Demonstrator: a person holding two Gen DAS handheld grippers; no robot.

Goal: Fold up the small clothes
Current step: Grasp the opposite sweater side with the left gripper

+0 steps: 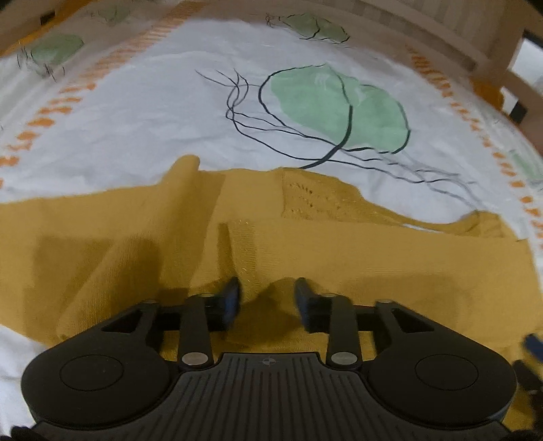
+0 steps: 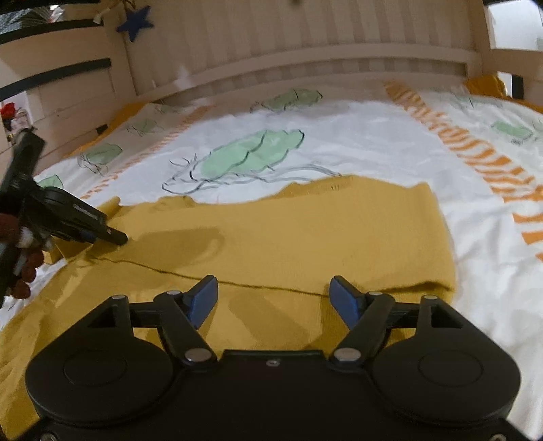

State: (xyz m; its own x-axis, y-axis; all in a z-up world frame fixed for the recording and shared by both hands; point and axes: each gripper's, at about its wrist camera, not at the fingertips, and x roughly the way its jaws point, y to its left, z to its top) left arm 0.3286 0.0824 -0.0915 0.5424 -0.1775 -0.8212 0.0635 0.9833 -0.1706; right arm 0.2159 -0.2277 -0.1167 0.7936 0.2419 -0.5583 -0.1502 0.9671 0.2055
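A mustard-yellow knit garment (image 1: 305, 244) lies partly folded on a white bedsheet (image 1: 152, 112); it also shows in the right wrist view (image 2: 305, 234). My left gripper (image 1: 268, 291) is open just above the garment's near part, nothing between its blue pads. It shows from the side in the right wrist view (image 2: 115, 237), tips touching the cloth's left part. My right gripper (image 2: 273, 295) is open and empty, low over the garment's near right part beside a folded edge.
The sheet has green leaf prints (image 1: 339, 108) and orange striped bands (image 2: 475, 159). A wooden slatted bed frame (image 2: 305, 51) runs along the far side. A blue star (image 2: 135, 20) hangs on it. A post (image 1: 509, 68) stands at the far right.
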